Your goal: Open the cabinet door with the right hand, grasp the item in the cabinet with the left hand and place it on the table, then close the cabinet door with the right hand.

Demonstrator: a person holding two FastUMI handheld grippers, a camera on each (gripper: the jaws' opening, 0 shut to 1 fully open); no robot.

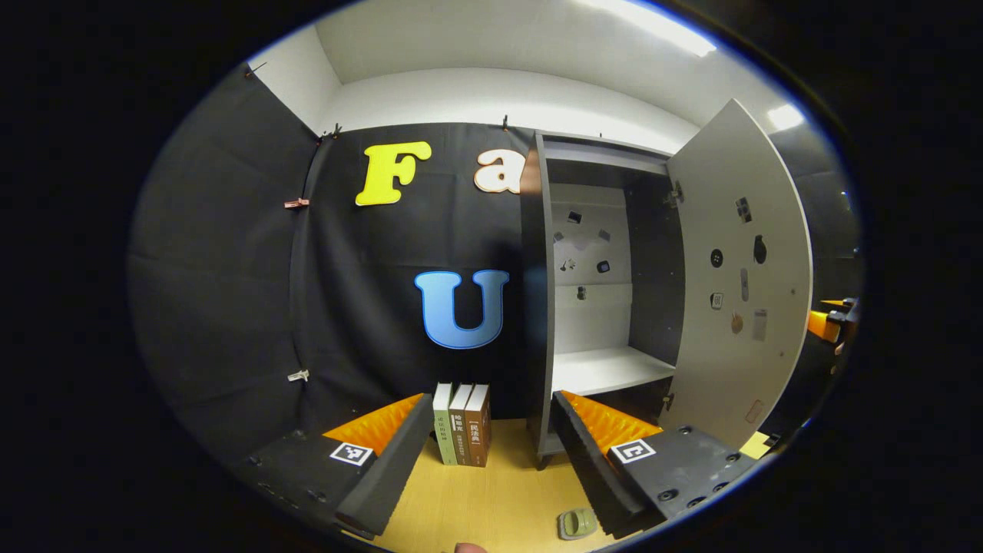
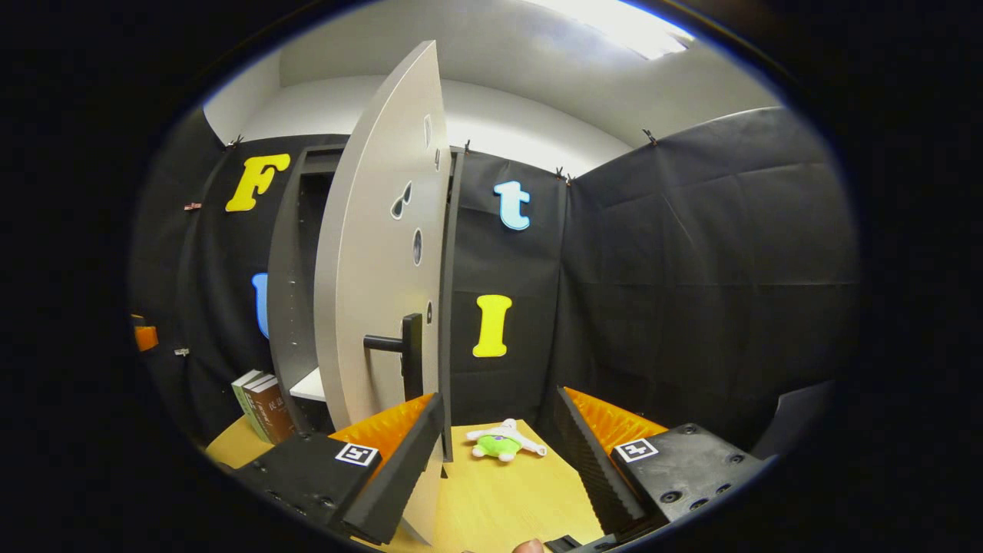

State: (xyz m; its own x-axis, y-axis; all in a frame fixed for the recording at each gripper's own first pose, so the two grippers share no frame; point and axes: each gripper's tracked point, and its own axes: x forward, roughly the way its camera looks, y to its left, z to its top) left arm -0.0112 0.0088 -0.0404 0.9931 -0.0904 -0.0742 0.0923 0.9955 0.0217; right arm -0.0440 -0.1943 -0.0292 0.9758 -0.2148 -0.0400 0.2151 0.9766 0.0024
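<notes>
The grey cabinet (image 1: 537,307) stands open, its door (image 1: 737,292) swung out to the right. Its white shelf (image 1: 607,369) looks bare. A small pale green object (image 1: 577,524) lies on the wooden table (image 1: 499,491), just below my left gripper (image 1: 491,399), which is open and holds nothing. In the right gripper view the door (image 2: 376,292) stands edge-on, with its dark handle (image 2: 399,346) just above the left finger of my right gripper (image 2: 501,395). That gripper is open with nothing between its fingers.
Three books (image 1: 463,434) stand upright on the table left of the cabinet, also seen as books (image 2: 265,403) in the right gripper view. A green and white plush toy (image 2: 503,444) lies on the table right of the door. Black cloth walls close in the booth.
</notes>
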